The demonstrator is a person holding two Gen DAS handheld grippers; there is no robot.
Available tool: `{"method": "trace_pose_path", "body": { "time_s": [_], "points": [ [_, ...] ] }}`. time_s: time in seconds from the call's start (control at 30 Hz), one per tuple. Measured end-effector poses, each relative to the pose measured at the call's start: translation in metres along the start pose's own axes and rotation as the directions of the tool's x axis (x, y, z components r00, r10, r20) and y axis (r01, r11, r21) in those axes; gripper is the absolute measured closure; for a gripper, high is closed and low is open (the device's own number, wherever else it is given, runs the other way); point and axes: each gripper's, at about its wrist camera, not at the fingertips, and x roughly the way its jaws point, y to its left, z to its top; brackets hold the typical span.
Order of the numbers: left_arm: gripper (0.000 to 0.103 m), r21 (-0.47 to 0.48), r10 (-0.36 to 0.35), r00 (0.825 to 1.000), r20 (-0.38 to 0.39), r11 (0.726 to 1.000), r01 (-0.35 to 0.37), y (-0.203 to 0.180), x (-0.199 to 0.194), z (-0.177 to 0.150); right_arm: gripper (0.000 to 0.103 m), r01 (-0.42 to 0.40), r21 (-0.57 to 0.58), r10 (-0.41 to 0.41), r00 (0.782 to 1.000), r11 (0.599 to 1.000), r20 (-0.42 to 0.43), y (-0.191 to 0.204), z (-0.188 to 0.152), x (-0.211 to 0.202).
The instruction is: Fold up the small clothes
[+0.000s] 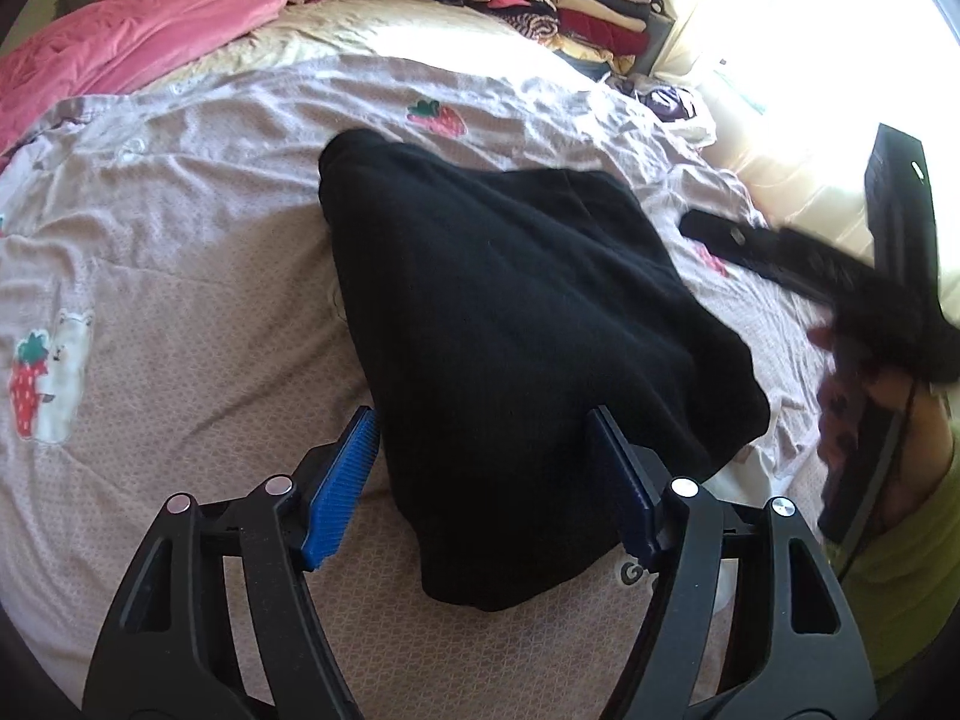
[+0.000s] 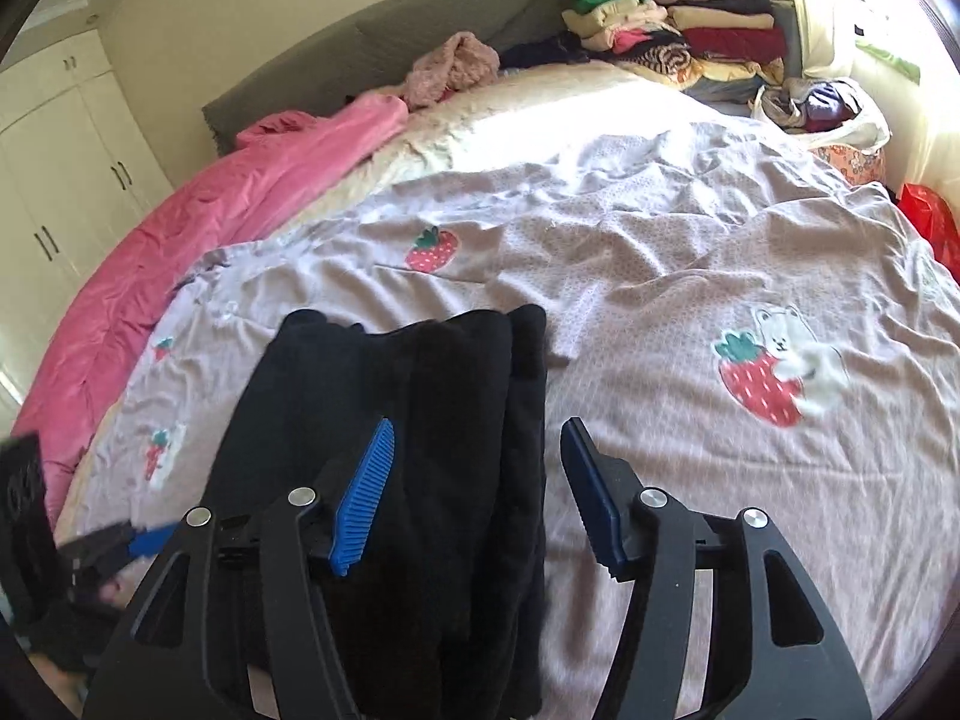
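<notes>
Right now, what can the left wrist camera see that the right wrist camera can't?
Only the left wrist view shows the right hand-held gripper from outside, blurred, plus a green sleeve. Only the right wrist view shows the white wardrobe, a red bag and the grey headboard. Both show the black garment lying on the strawberry bedsheet, the pink blanket and the pile of folded clothes. Each view shows its own jaws open, gripping nothing.

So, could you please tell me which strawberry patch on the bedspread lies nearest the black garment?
The plain strawberry just beyond the black garment's far edge; the bear-hugged strawberry lies farther right.
</notes>
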Motion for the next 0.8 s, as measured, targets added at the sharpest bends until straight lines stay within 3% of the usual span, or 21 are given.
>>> {"method": "trace_pose_path", "body": {
  "time_s": [0.23, 0.43, 0.47, 0.63, 0.7, 0.8],
  "points": [
    [0.039, 0.005, 0.006, 1.000, 0.004, 1.000, -0.006, -0.001, 0.000, 0.000, 0.045, 0.021, 0.030, -0.019, 0.997, 0.999, -0.069, 0.000, 0.027, 0.047],
    [0.038, -0.009, -0.001, 1.000, 0.019, 1.000, 0.002, 0.000, -0.001, 0.005, 0.047, 0.040, -0.017, -0.041, 0.995, 0.999, -0.095, 0.010, 0.033, 0.067],
    [0.036, -0.013, -0.004, 1.000, 0.014, 1.000, 0.004, 0.001, 0.001, 0.005, 0.049, 0.038, -0.025, -0.040, 0.995, 0.999, -0.094, 0.011, 0.033, 0.068],
    [0.034, -0.028, -0.009, 1.000, 0.008, 1.000, 0.009, 0.002, 0.004, 0.004, 0.084, 0.025, -0.028, -0.027, 0.997, 0.999, -0.074, 0.007, 0.032, 0.066],
    [0.034, -0.025, -0.004, 1.000, 0.010, 1.000, 0.004, 0.002, 0.003, 0.004, 0.090, -0.005, -0.051, 0.002, 0.998, 0.999, -0.056, 0.010, 0.032, 0.060],
    [0.034, -0.023, 0.001, 1.000, 0.013, 1.000, -0.001, 0.001, 0.001, 0.004, 0.092, -0.052, -0.095, 0.050, 0.999, 0.994, -0.022, 0.022, 0.032, 0.045]
  ]
}}
